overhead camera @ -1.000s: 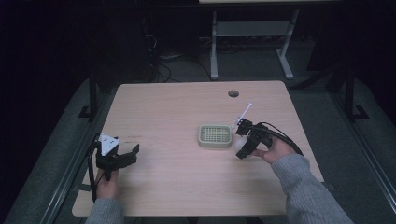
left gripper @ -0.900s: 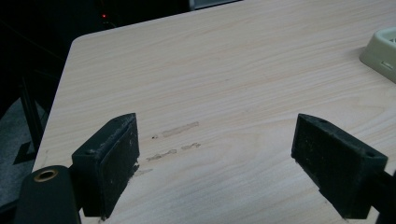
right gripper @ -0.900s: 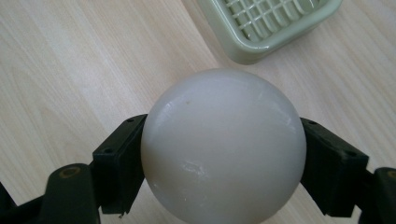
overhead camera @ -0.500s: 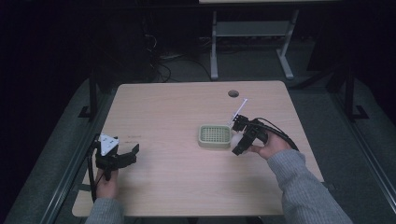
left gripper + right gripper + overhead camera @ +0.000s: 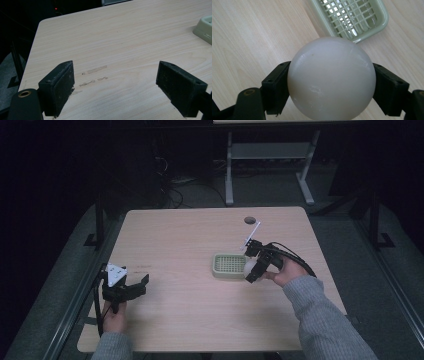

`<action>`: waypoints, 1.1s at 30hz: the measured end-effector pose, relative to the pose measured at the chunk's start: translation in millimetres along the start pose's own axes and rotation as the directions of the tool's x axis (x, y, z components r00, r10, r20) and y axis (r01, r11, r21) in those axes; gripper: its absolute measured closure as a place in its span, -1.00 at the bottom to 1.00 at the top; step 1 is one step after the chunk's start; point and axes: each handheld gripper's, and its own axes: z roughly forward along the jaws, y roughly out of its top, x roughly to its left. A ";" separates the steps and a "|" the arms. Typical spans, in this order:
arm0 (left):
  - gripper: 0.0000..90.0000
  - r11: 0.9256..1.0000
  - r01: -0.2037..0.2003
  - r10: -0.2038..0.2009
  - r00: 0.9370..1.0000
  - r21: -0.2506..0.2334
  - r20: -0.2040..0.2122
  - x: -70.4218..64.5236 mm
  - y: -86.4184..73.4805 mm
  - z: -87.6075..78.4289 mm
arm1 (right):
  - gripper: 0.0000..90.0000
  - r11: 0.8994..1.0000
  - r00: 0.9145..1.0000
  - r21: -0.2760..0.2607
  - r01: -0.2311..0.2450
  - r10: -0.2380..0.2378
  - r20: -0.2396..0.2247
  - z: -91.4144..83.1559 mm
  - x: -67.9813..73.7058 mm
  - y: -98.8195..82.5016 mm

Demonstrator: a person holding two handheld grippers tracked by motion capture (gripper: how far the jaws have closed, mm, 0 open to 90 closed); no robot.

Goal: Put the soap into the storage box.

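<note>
Your left gripper rests at the bench's near-left corner, jaws spread wide on nothing, while your right gripper, jaws pinching the white ball, has moved in from a second ago to the green slotted tray's right rim, so the drop looks near.

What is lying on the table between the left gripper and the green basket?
Nothing: the high view shows only bare table between the left gripper and the green basket.
</note>
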 end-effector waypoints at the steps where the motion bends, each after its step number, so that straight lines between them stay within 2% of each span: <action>1: -0.67 1.000 0.001 -0.001 1.000 -0.001 0.000 -0.1 0.0 0.0 | -0.50 1.000 1.000 -0.001 0.000 0.000 -0.001 -0.1 0.1 1.2; 13: -0.67 1.000 0.001 -0.001 1.000 -0.002 0.000 -0.2 0.3 -0.1 | -0.50 1.000 1.000 0.014 0.022 -0.022 -0.001 1.5 1.1 16.1; 23: -0.67 1.000 0.003 -0.003 1.000 -0.001 0.001 0.2 0.4 -0.4 | -0.50 1.000 1.000 0.016 0.019 -0.019 -0.017 2.3 -0.6 24.2; 33: -0.67 1.000 0.004 -0.004 1.000 -0.005 0.000 1.3 0.5 -0.7 | -0.50 0.999 1.000 0.018 0.027 -0.026 -0.012 -0.4 -1.4 33.6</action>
